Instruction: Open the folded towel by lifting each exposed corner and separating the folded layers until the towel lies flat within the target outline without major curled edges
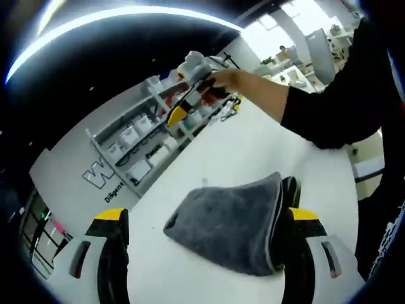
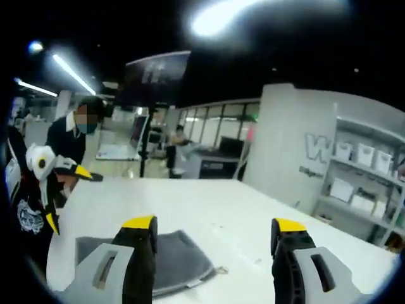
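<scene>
A grey folded towel (image 1: 231,225) lies on the white table (image 1: 253,152). It shows between the jaws of my left gripper (image 1: 207,216), which is open above it, and its dark bound edge runs beside the right jaw. My right gripper (image 1: 190,95) is held by a hand high over the table's far side. Its jaws stand wide apart, so the right gripper (image 2: 214,225) is open with nothing in it. In the right gripper view the towel (image 2: 180,259) lies low, partly behind the left jaw. The left gripper (image 2: 47,168) comes in from the left there.
Shelves with white bins (image 1: 142,142) line the wall past the table's far edge, and shelves (image 2: 361,187) also stand at the right. A black-sleeved arm (image 1: 329,107) reaches across the table. A person (image 2: 69,136) stands beyond the table near a screen on a stand (image 2: 155,79).
</scene>
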Demonstrator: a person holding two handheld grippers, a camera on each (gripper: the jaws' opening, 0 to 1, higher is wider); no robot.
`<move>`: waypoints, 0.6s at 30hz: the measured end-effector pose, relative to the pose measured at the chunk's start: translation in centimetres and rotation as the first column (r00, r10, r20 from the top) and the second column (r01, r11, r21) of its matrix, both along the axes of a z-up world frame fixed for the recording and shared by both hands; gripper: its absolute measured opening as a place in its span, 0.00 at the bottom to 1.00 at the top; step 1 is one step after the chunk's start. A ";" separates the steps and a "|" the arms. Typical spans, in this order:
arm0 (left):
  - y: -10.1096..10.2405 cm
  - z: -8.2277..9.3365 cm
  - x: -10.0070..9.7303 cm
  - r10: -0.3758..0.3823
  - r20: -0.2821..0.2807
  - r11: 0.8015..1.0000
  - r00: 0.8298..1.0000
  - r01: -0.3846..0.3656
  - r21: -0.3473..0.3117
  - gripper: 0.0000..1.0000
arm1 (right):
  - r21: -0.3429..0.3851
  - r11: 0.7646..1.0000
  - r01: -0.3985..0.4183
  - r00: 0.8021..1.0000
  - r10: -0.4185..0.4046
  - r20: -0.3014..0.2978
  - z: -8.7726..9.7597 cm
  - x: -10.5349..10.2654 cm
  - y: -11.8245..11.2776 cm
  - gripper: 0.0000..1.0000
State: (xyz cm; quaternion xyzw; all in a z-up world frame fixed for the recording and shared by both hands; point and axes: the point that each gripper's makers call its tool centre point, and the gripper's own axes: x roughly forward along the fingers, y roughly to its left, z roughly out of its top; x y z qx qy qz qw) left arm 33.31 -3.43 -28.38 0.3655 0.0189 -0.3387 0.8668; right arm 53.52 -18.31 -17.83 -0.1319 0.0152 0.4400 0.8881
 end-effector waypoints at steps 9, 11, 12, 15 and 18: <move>-0.7 -0.5 0.2 -0.007 0.023 0.999 1.000 0.006 0.053 1.00 | 0.022 0.999 0.041 0.999 -0.041 0.018 0.9 0.3 -0.2 0.76; -0.6 -0.4 0.4 0.001 0.041 0.998 0.999 -0.004 0.065 1.00 | 0.018 0.999 0.038 0.999 -0.038 0.015 0.7 0.3 -0.1 0.77; -0.7 -0.6 0.6 0.006 0.048 0.996 0.999 -0.010 0.083 1.00 | 0.015 0.999 0.040 0.999 -0.041 0.016 0.6 0.5 -0.1 0.77; -1.1 -1.0 0.3 -0.002 0.051 0.995 0.999 -0.003 0.105 1.00 | 0.026 0.998 0.049 0.999 -0.050 0.012 0.6 0.9 -0.3 0.76; -1.8 -1.3 0.0 -0.015 0.048 0.994 0.999 0.010 0.111 1.00 | 0.034 0.998 0.047 0.999 -0.047 0.009 0.4 1.0 0.1 0.75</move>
